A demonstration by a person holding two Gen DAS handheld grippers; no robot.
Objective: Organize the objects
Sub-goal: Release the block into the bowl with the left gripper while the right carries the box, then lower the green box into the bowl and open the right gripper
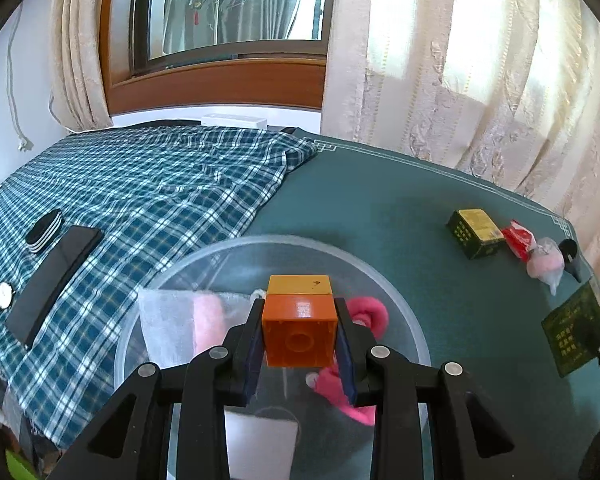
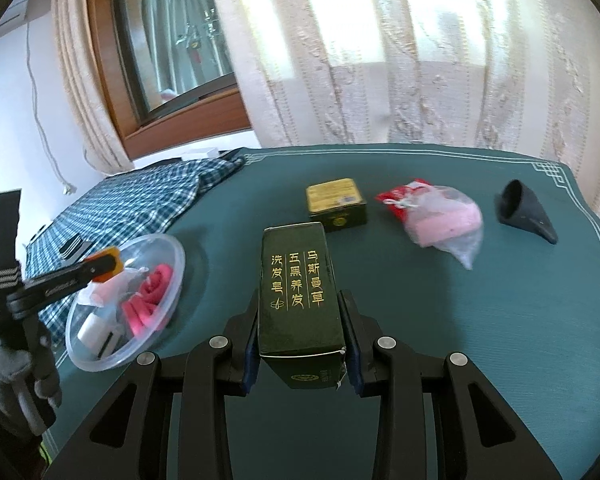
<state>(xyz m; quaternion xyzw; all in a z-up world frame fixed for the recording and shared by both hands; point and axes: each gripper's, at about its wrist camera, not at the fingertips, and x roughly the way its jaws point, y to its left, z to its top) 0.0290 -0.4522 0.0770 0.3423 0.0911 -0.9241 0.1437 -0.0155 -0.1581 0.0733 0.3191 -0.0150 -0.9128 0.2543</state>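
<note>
The left gripper [image 1: 299,334] is clamped on an orange-and-yellow square plastic toy brick [image 1: 299,320], hollow underside facing the camera, held above a clear round plastic bowl [image 1: 400,280] on the green table mat [image 2: 460,320]. The right gripper [image 2: 300,336] grips a dark green rectangular cardboard box with gold Chinese lettering [image 2: 298,300], held lengthwise above the mat, beside the bowl.

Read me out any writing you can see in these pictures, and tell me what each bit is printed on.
"乌斯曼草 五黑养发 洗发皂": gold columns on the long dark green box clamped in the right gripper.
Small green tin: lid print too small.
Left gripper arm lettering: blurred.
Orange block: no text.
</note>
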